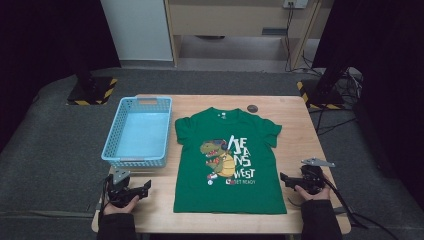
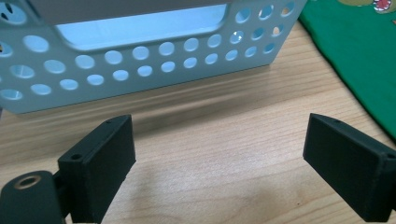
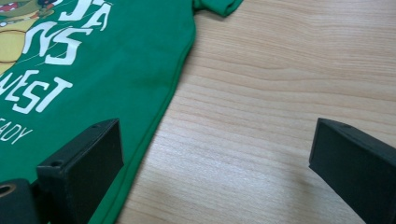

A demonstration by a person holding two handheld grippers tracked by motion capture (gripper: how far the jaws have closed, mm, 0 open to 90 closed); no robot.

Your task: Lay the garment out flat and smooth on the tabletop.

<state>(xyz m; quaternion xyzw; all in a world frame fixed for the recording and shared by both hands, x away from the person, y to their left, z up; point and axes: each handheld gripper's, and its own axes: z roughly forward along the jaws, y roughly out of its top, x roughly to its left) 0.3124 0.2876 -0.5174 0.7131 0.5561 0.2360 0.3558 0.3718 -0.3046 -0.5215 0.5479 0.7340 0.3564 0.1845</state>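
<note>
A green T-shirt [image 1: 227, 160] with a dinosaur print lies flat, front up, in the middle of the wooden table [image 1: 295, 130]. My left gripper [image 1: 145, 188] rests open at the table's front left, just below a light blue perforated basket [image 1: 137, 131]; its own view shows the basket wall [image 2: 140, 65] ahead and the shirt's edge [image 2: 359, 51] at the right. My right gripper [image 1: 284, 178] is open at the front right, beside the shirt's right hem. In its view the shirt [image 3: 93, 70] lies under the left jaw, with bare wood between the jaws.
A small dark round disc [image 1: 252, 108] sits on the table near its far edge, behind the shirt's collar. Dark stands with yellow-black striped bases [image 1: 92, 92] flank the table on the grey floor. Cables [image 1: 345, 200] trail off the right gripper.
</note>
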